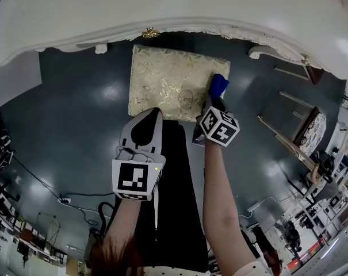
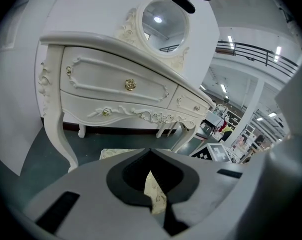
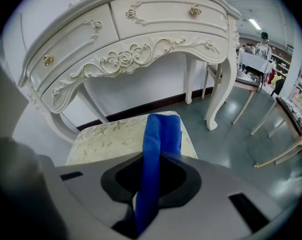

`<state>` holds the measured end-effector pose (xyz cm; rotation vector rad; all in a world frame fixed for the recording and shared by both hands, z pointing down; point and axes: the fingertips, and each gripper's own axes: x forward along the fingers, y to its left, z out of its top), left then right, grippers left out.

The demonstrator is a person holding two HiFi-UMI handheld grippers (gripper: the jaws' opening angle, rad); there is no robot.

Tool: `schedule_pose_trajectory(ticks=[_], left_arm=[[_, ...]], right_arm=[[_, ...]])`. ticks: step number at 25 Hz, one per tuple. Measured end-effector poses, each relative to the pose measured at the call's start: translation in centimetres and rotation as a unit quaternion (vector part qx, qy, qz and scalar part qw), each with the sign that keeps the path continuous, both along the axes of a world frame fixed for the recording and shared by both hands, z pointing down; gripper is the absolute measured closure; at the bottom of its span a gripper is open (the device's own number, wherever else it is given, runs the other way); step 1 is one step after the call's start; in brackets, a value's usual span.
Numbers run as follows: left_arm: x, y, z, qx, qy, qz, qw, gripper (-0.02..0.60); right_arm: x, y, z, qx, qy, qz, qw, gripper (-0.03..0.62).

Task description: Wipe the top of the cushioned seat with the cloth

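Blue cloth (image 3: 158, 149) is pinched as a folded strip in the closed jaws of the right tool (image 3: 151, 186), its free end reaching forward over the right-hand part of the cushioned seat (image 3: 111, 136). From the head view it sits by the seat's right edge, nearer the front corner than the back. Whether it already presses on the fabric I cannot tell. The left tool (image 1: 152, 115) hovers at the near edge of the seat with its jaws together and nothing held (only a sliver of patterned fabric shows through its opening). To wipe well, I would lower the right tool until the loose end of the cloth lies flat on the cushion. That way the cloth does the rubbing, not the hard jaw tips, which could snag the woven pattern. Overlapping strokes should then run from the right edge toward the left, working from the near side to the far side. The far edge lies close under the white vanity (image 1: 162, 10), so strokes there probably need to be shorter and lower to stay clear of its carved front. The grip looks narrow, and heavy drag could pull the cloth out. The left tool could steady the seat if it shifts.
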<state>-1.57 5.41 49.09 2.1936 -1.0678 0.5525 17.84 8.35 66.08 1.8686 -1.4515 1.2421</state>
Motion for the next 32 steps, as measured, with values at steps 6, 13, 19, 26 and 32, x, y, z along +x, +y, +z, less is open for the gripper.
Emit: schedule_pose_trajectory(ticks=[6, 13, 19, 26, 32], left_arm=[[-0.7, -0.1, 0.2, -0.001, 0.0, -0.006, 1.0, 0.583], [-1.6, -0.1, 0.3, -0.001, -0.009, -0.008, 0.9999, 0.583], [-2.5, -0.3, 0.5, 0.001, -0.013, -0.015, 0.9998, 0.583], [-3.3, -0.2, 0.7, -0.004, -0.014, -0.022, 0.9997, 0.583], [-4.3, -0.4, 0.8, -0.007, -0.015, -0.034, 0.9993, 0.583]], right_arm=[[-1.4, -0.4, 0.1, 0.0, 0.001, -0.009, 1.0, 0.533], [-3.1, -0.8, 0.1, -0.001, -0.008, -0.021, 1.0, 0.533], [-4.3, -1.1, 0.2, 0.002, -0.011, -0.025, 1.0, 0.533], [-5.3, -1.4, 0.2, 0.004, -0.01, -0.041, 0.999, 0.533], [-7.0, -1.6, 0.2, 0.005, -0.011, -0.052, 0.999, 0.533]])
